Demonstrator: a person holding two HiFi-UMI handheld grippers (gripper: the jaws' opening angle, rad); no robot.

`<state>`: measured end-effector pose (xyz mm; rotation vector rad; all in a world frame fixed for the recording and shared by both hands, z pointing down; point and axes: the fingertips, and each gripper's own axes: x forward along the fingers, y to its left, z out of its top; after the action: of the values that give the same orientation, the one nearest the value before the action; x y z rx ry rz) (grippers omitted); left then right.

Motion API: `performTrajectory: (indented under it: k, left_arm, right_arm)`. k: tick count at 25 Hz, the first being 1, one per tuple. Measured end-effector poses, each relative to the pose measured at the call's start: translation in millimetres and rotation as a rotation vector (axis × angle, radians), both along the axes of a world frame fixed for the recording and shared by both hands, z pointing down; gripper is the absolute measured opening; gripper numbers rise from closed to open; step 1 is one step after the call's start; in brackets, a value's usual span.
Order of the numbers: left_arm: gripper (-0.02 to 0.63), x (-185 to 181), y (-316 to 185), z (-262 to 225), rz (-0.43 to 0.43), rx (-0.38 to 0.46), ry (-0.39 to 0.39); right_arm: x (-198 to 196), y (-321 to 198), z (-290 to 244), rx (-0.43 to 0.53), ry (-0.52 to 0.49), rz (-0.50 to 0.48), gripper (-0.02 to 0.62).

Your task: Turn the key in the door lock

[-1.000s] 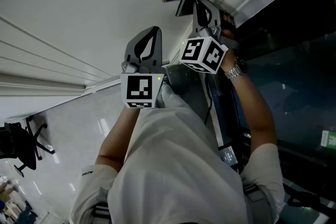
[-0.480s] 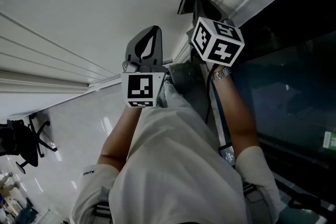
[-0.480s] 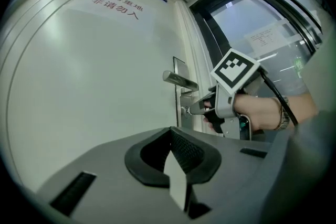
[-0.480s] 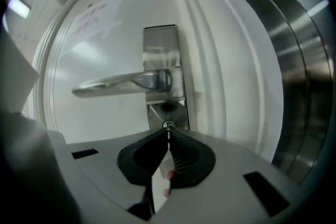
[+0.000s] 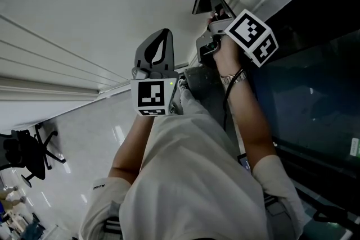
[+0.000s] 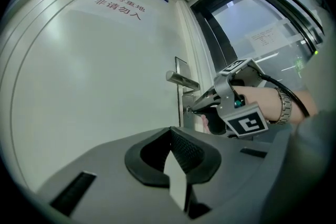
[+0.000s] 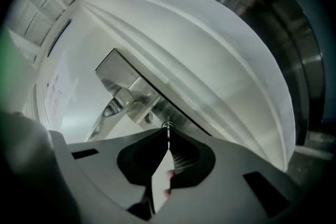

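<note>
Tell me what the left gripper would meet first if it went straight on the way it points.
Probably the white flat door panel, just left of the silver lever handle; nothing shows between it and the left gripper. Depth is unclear, so the handle itself is possible.

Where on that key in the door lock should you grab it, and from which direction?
Grip the key by its flat head, the part standing out of the lock below the handle. Come straight at the door, in line with the key, a finger on each broad face; only those flat faces offer a firm pinch. The right gripper is shut on it this way.
</note>
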<state>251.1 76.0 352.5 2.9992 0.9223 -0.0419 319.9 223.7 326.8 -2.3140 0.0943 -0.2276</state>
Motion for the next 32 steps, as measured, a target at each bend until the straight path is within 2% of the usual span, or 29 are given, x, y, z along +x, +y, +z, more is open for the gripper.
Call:
performTrajectory:
  k: [2,4,5,7,9,12,15,20,25,28,32]
  left_arm:
    - [0.009,0.7,-2.0,0.0,-0.003,-0.004,-0.001]
    - [0.009,1.5,-2.6,0.3,-0.005,-0.008,-0.003]
    - [0.009,1.7,-2.5,0.5,-0.004,-0.01,-0.003]
    - [0.009,1.8,-1.8,1.0,-0.002,-0.011,-0.003]
    - [0.009,1.4,-0.5,1.3,0.003,-0.01,-0.004]
    - [0.009,1.6,2.0,2.3,0.012,-0.01,-0.008]
    - [0.009,2.9,6.5,3.9,0.022,-0.01,-0.011]
    - [0.009,1.9,10.2,4.0,0.029,-0.006,-0.009]
    - [0.009,2.1,8.7,7.2,0.026,0.002,-0.014]
    - [0.009,1.8,8.6,7.6,0.026,0.003,-0.014]
    - [0.009,2.0,9.8,7.1,0.029,0.001,-0.014]
  right_arm:
    - [0.2,0.8,1.8,0.159,-0.006,0.003,0.012]
    - [0.7,1.7,2.4,0.262,-0.012,0.003,0.012]
    - [1.1,1.6,2.1,0.275,-0.011,-0.003,0.013]
    - [1.1,-0.8,1.3,0.216,-0.005,-0.033,0.013]
    - [-1.7,-5.7,2.2,0.086,0.003,-0.08,0.015]
    - [-8.4,-10.5,5.4,-0.117,0.023,-0.128,0.092]
    - [-12.0,-12.9,9.1,-0.3,0.026,-0.16,0.128]
    - [-18.8,-12.4,9.7,-0.71,0.026,-0.191,0.137]
    - [-19.2,-13.3,8.9,-1.051,0.024,-0.235,0.137]
    - [-20.2,-14.3,2.9,-1.305,0.039,-0.202,0.137]
    - [-17.4,-14.1,-1.9,-1.751,0.05,-0.145,0.137]
